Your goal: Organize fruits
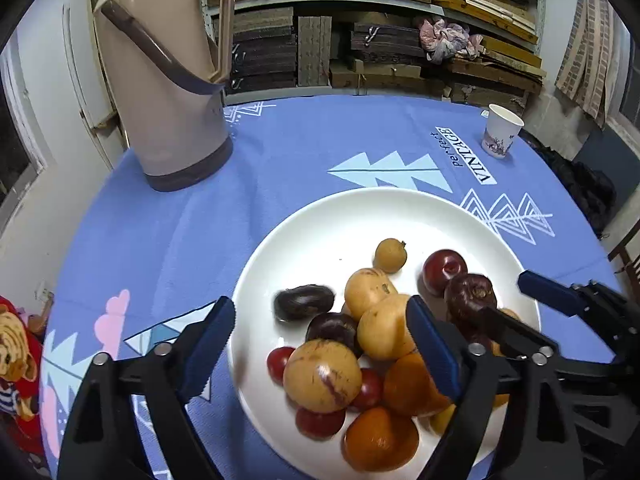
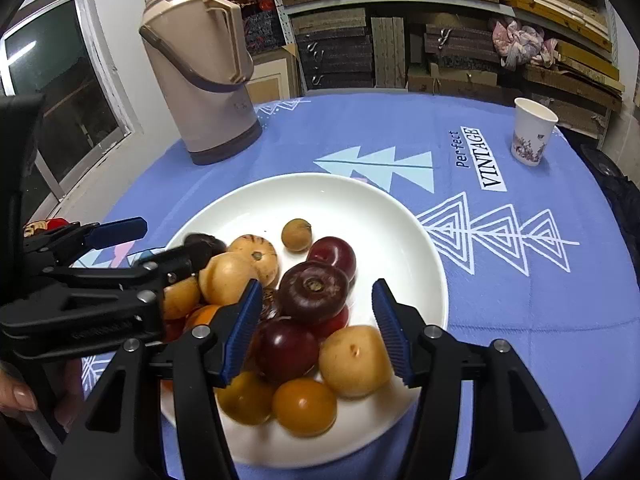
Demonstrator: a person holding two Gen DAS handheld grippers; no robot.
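Observation:
A white plate [image 1: 320, 216] [image 2: 360, 208] on the blue tablecloth holds several fruits in a heap. Among them are a dark oval fruit [image 1: 304, 302], a tan round fruit [image 1: 322, 376], an orange [image 1: 380, 438] and a small tan fruit [image 1: 390, 255]. My left gripper [image 1: 320, 312] [image 2: 172, 240] hangs open and wide over the plate's left side, its pads touching nothing. My right gripper [image 2: 316, 292] [image 1: 506, 294] stands open around a dark plum [image 2: 314, 292], with a gap on each side. Below it lie a red plum [image 2: 286, 348] and a yellow fruit [image 2: 354, 360].
A tall beige thermos [image 1: 168, 80] [image 2: 204, 76] stands at the table's far left. A paper cup [image 1: 500, 132] [image 2: 532, 132] sits at the far right. Shelves of boxes fill the wall behind. A red toy bear [image 1: 16, 352] is at the left edge.

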